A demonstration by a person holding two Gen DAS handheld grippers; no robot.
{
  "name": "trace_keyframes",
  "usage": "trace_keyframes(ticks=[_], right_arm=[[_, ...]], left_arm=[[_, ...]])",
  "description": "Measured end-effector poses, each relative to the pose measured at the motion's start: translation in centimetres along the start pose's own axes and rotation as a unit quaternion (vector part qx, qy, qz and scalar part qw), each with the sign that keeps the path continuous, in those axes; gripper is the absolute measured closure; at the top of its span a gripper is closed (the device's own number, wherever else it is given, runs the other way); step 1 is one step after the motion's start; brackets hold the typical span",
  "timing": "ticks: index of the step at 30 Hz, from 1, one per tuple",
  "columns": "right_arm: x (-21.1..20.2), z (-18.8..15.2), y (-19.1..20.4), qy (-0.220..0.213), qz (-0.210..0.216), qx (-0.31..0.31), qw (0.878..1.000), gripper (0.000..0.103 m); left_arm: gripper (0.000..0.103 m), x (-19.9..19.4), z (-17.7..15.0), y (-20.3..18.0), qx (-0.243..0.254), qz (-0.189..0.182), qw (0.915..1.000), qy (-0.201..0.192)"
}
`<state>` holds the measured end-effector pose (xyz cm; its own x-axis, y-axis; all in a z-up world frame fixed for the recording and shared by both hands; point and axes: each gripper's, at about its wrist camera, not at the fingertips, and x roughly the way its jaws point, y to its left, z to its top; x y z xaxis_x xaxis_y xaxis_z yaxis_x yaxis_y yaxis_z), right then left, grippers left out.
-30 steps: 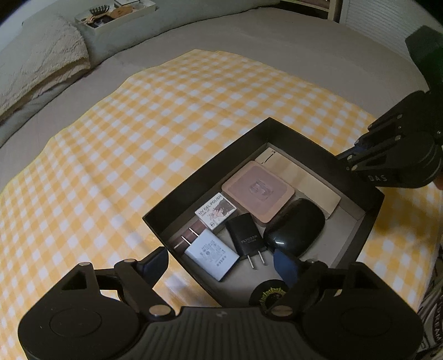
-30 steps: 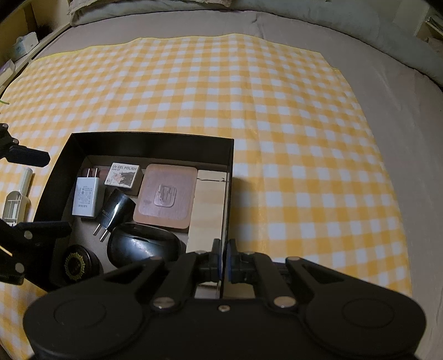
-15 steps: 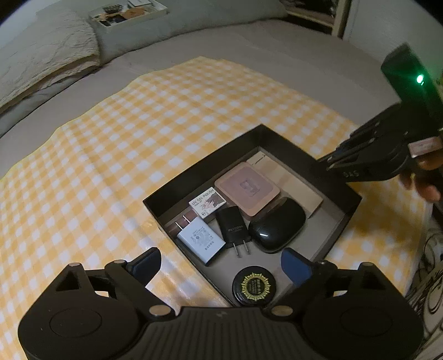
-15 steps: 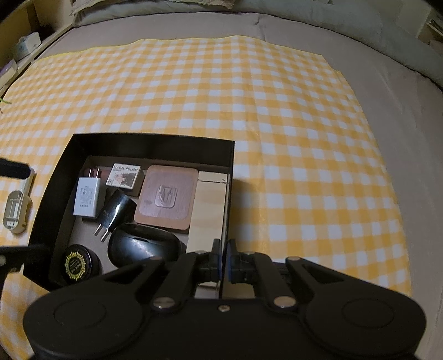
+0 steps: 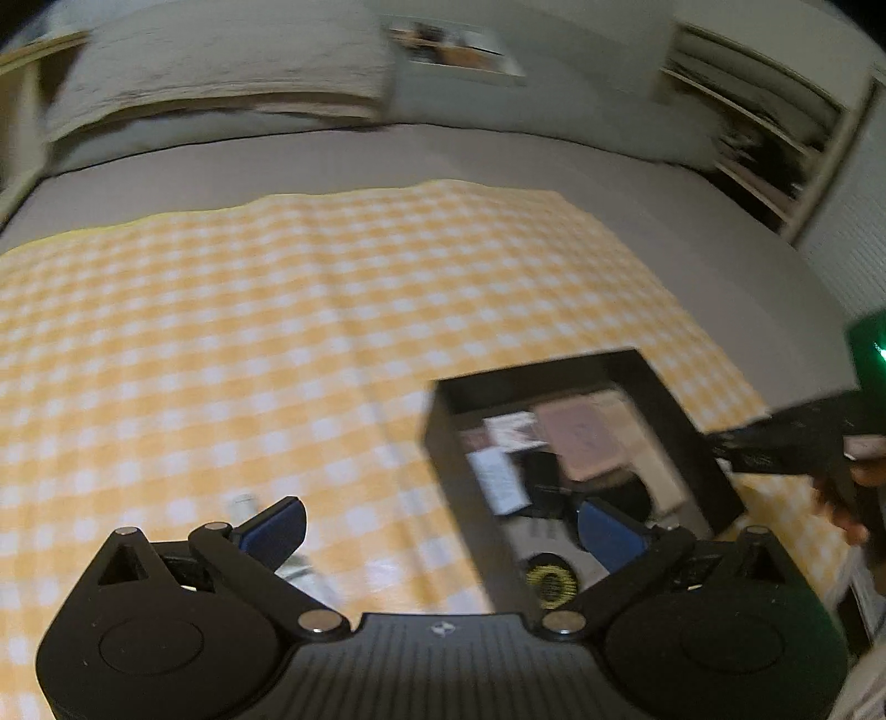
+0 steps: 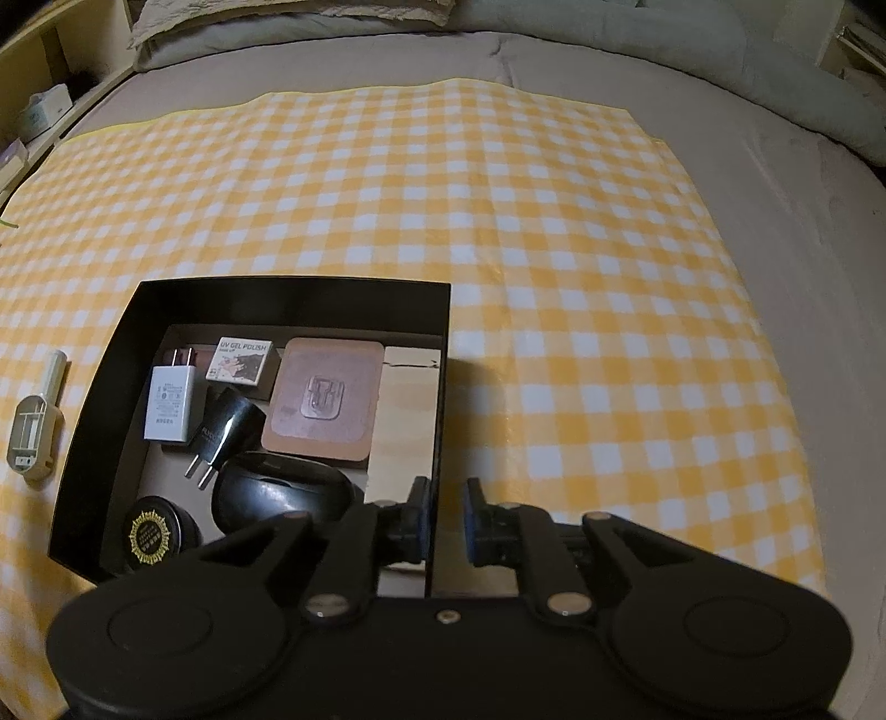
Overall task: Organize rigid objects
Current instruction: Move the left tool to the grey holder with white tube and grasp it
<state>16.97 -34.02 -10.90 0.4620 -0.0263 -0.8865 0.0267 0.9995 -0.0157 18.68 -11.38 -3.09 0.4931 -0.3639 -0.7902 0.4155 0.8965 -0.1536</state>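
Observation:
A black box (image 6: 288, 296) sits on the yellow checked cloth (image 6: 498, 194) and holds a white charger (image 6: 169, 404), a black plug (image 6: 224, 435), a nail polish carton (image 6: 241, 360), a pink square case (image 6: 326, 399), a black oval case (image 6: 282, 493) and a round black tin (image 6: 155, 534). My right gripper (image 6: 446, 520) is slightly open, its fingers astride the box's right wall. My left gripper (image 5: 443, 526) is open and empty left of the box (image 5: 681, 410). A cream handled tool (image 6: 33, 426) lies on the cloth left of the box; the blurred left wrist view shows it (image 5: 243, 507) by my left finger.
The cloth lies on a grey bed. Pillows (image 6: 277, 16) and a folded grey duvet (image 6: 720, 50) lie at the far edge. Shelves (image 6: 33, 72) stand at the left. A tray of small items (image 5: 454, 50) sits on the bedding.
My right gripper has opened slightly, letting go of the box's right wall. My left gripper has swung away to the left of the box, toward the cream tool.

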Motion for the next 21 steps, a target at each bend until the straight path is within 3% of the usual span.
trace_keyframes(ticks=[7, 12, 18, 21], right_arm=[[-0.2, -0.2, 0.6, -0.005, -0.002, -0.023, 1.0, 0.092], [-0.3, -0.2, 0.7, -0.003, 0.001, -0.032, 0.999, 0.092], [-0.4, -0.2, 0.5, -0.002, 0.002, -0.033, 0.999, 0.092], [-0.4, -0.2, 0.5, -0.002, 0.002, -0.033, 0.999, 0.092]], left_arm=[[0.0, 0.0, -0.5, 3.6, -0.048, 0.051, 0.9975, 0.015], [0.0, 0.8, -1.4, 5.6, -0.045, 0.072, 0.9959, 0.03], [0.0, 2.7, -3.0, 6.0, 0.056, 0.03, 0.9958, 0.066], [0.0, 3.9, -3.8, 5.2, 0.12, 0.05, 0.9895, 0.063]])
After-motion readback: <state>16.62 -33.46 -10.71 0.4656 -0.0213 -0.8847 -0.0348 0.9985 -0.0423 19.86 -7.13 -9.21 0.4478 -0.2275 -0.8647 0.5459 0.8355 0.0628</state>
